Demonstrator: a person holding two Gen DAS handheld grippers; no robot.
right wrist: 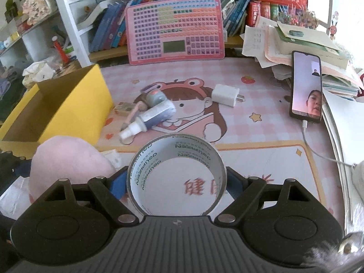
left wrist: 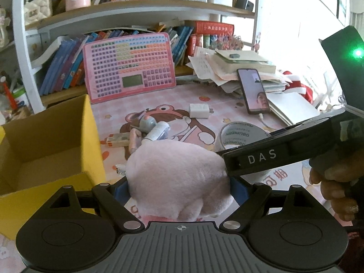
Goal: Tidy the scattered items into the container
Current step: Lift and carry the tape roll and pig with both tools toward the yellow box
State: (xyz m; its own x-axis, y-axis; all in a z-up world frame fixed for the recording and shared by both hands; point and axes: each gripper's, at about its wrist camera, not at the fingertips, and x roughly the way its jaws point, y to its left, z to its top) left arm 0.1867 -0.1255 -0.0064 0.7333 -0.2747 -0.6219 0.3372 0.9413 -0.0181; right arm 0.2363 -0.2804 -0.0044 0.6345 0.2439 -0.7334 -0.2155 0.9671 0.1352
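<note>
Two grippers are both loaded at this moment, and you hold each one above the pink cartoon desk mat [right wrist: 261, 86]. Your left gripper [left wrist: 179, 188] has its blue pads pressed on the two sides of a soft pink plush toy [left wrist: 177, 177], so it is closed on a wide thing. Your right gripper [right wrist: 176, 182] clamps a roll of clear packing tape with a white printed core [right wrist: 176, 168] between its blue pads, with the ring standing upright. In the left wrist view your right hand [left wrist: 334, 186] shows on the black handle, to the right of the plush toy. The yellow cardboard box with a brown inside [right wrist: 68, 104] is the container; it stands open at the left edge of the mat, and the plush toy hangs just beside its near corner. On the mat, right of the box, lie scattered items close together: a white spray bottle with a dark label [right wrist: 150, 118], a small grey round toy [right wrist: 155, 96] touching it, and a thin pink stick [right wrist: 133, 113]. A white plug charger [right wrist: 226, 94] lies further right of the box, apart from this group. A black smartphone with a lit screen [right wrist: 306, 86] leans on a paper stack at the far right of the mat. A pink learning keyboard pad [right wrist: 175, 29] stands against the shelf behind the box.
</note>
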